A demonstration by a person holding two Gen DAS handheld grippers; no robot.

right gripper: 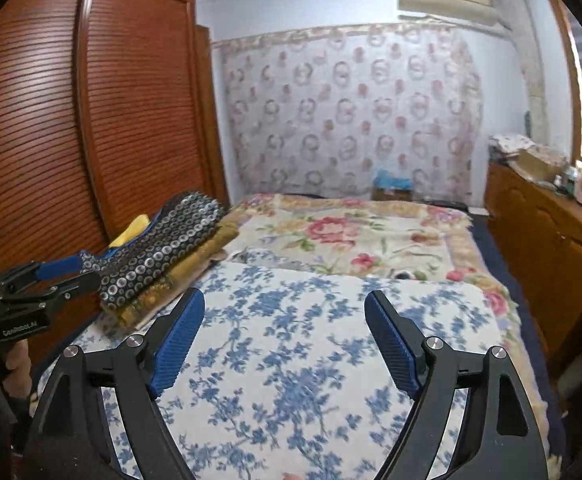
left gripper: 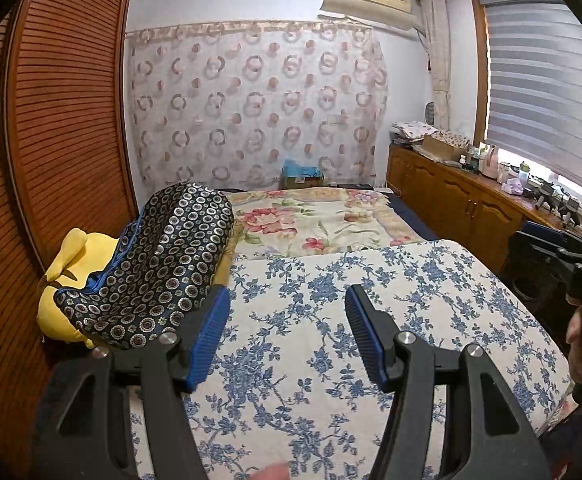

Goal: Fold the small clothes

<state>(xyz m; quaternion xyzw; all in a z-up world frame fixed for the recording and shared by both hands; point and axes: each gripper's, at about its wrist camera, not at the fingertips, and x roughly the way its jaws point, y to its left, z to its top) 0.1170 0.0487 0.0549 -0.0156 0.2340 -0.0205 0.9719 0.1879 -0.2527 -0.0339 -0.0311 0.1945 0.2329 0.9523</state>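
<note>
– One piece looks like ours: the dark circle-printed cloth (left gripper: 159, 264), draped at ten o'clock from the left tool (left gripper: 287, 292), over a yellow bundle (left gripper: 75, 256) beside the louvred wardrobe (left gripper: 59, 120).
– How will it handle?
– Light and limp, I judge. Its face has a satin sheen, so it is probably slippery. A bright blue lining shows along the hem, and nothing about it looks fragile. I would pinch the hem or a corner through both layers, not the slick middle.
– And under it?
– From the right wrist view, a mustard folded cloth (right gripper: 179, 280) lies beneath. It looks coarser and thicker, and it is stacked flat.
– The tools?
– Both stand apart with nothing between their ribbed blue pads (left gripper: 211, 332), and the right tool (right gripper: 285, 296) gapes wider. Neither touches any cloth.
– Where to fold?
– On the blue-flowered quilt (left gripper: 411, 300) at twelve o'clock. It is matte, padded and flat, with no clothes on it that I can see. Beyond it lies a fleecy rose-patterned blanket (left gripper: 319, 220). The wardrobe at nine o'clock is hard, slatted wood.
</note>
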